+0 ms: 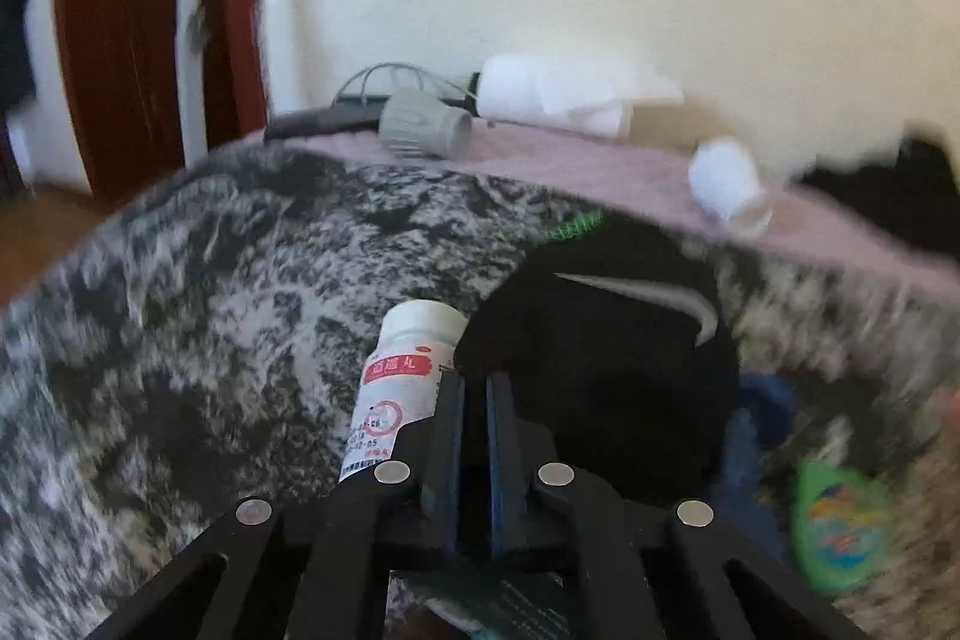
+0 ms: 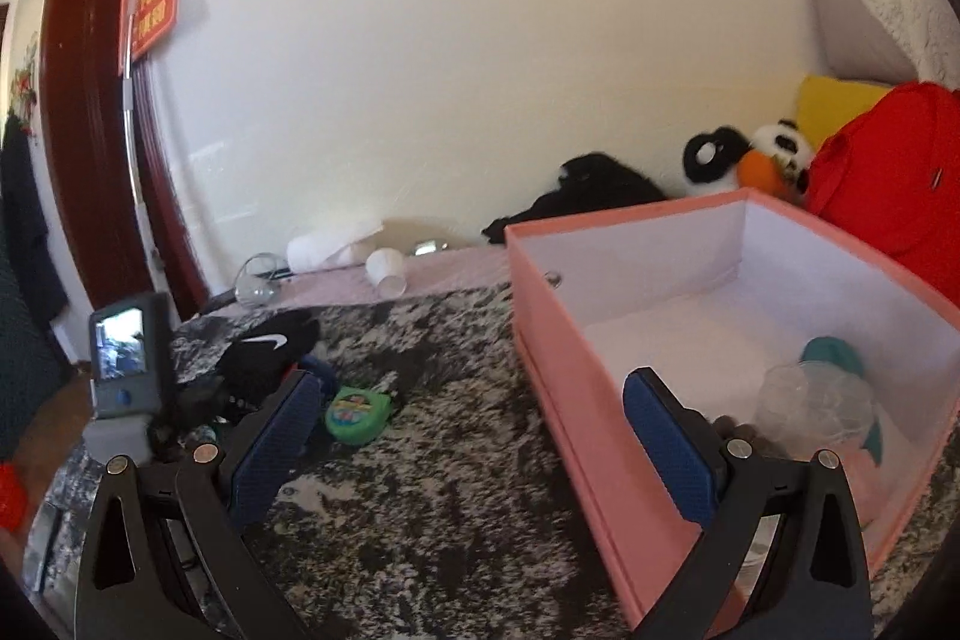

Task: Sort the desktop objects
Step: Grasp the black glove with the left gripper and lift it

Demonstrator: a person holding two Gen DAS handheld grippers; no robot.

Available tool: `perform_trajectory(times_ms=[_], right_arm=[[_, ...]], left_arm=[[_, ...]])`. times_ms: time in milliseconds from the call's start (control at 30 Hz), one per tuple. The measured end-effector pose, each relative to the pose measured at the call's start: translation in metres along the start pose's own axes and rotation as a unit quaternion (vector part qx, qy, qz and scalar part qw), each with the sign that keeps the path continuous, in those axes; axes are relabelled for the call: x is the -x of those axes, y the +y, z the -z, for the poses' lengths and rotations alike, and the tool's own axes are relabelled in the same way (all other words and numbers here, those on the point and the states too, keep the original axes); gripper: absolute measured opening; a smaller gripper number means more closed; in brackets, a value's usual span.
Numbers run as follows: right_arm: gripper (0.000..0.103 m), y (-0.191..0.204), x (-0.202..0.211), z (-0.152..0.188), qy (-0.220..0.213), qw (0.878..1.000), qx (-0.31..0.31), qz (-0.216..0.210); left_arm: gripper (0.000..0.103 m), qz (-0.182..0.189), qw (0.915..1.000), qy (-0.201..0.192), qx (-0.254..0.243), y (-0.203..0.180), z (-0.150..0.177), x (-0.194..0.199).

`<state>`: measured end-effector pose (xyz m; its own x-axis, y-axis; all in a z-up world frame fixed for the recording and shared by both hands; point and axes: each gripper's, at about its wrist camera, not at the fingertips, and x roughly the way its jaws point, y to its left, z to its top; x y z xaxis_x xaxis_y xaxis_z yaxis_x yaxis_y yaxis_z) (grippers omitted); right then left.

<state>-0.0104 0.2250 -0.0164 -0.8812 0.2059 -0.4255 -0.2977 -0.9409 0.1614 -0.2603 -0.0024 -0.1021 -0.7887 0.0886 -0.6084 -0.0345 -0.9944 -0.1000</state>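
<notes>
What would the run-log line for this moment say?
left tool: shut, empty, beside pill bottle | right tool: open, empty, astride pink box wall

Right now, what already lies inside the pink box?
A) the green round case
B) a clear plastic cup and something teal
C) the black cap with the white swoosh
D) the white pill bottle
B: in the right wrist view the pink box holds a clear cup and a teal thing, while the other three lie outside on the mottled cover.
</notes>
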Motion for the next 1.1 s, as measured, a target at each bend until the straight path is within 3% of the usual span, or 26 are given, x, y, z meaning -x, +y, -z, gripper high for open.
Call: perform_trajectory(times_ms=[67,200,367,533,600,767,833,900,933,967,1033,1100], right_arm=[[0.102,0.001,-0.004,0.001,0.002,1.000,-0.002,-0.002],[0.102,0.002,-0.007,0.001,0.009,1.000,-0.005,-0.018],[0.102,0.007,-0.014,0.004,0.048,0.994,-0.013,-0.099],[0.102,0.020,-0.030,0.012,0.087,0.983,-0.018,-0.159],[0.102,0.026,-0.038,0.015,0.099,0.981,-0.019,-0.166],[0.102,0.041,-0.059,0.021,0.127,0.977,-0.037,-0.166],[0.102,0.048,-0.066,0.027,0.144,0.973,-0.044,-0.172],[0.102,0.057,-0.072,0.032,0.163,0.969,-0.043,-0.179],[0.102,0.063,-0.075,0.035,0.172,0.967,-0.039,-0.183],[0.102,0.070,-0.075,0.037,0.175,0.967,-0.032,-0.184],[0.102,0.082,-0.073,0.038,0.171,0.967,-0.017,-0.186],[0.102,0.088,-0.074,0.037,0.163,0.969,-0.016,-0.185]], left_arm=[[0.001,0.017,0.9995,-0.007,0.026,0.011,-0.008,0.014],[0.002,0.024,0.9973,-0.066,0.025,0.015,-0.026,0.074],[0.002,0.016,0.9897,-0.141,0.021,0.030,-0.038,0.166],[0.002,-0.005,0.9781,-0.204,-0.039,0.041,-0.016,0.246],[0.002,0.004,0.9771,-0.205,-0.056,0.042,0.000,0.269],[0.002,0.001,0.9859,-0.155,-0.064,0.050,0.036,0.270],[0.008,-0.009,0.9938,-0.098,-0.052,0.056,0.049,0.240],[0.042,-0.031,0.9985,-0.022,-0.040,0.063,0.060,0.198],[0.074,-0.030,0.9989,0.013,-0.032,0.066,0.066,0.179],[0.084,-0.028,0.9981,0.049,-0.025,0.069,0.071,0.160],[0.085,-0.008,0.9972,0.072,-0.020,0.071,0.076,0.142],[0.093,0.010,0.9951,0.097,-0.015,0.070,0.082,0.123]])
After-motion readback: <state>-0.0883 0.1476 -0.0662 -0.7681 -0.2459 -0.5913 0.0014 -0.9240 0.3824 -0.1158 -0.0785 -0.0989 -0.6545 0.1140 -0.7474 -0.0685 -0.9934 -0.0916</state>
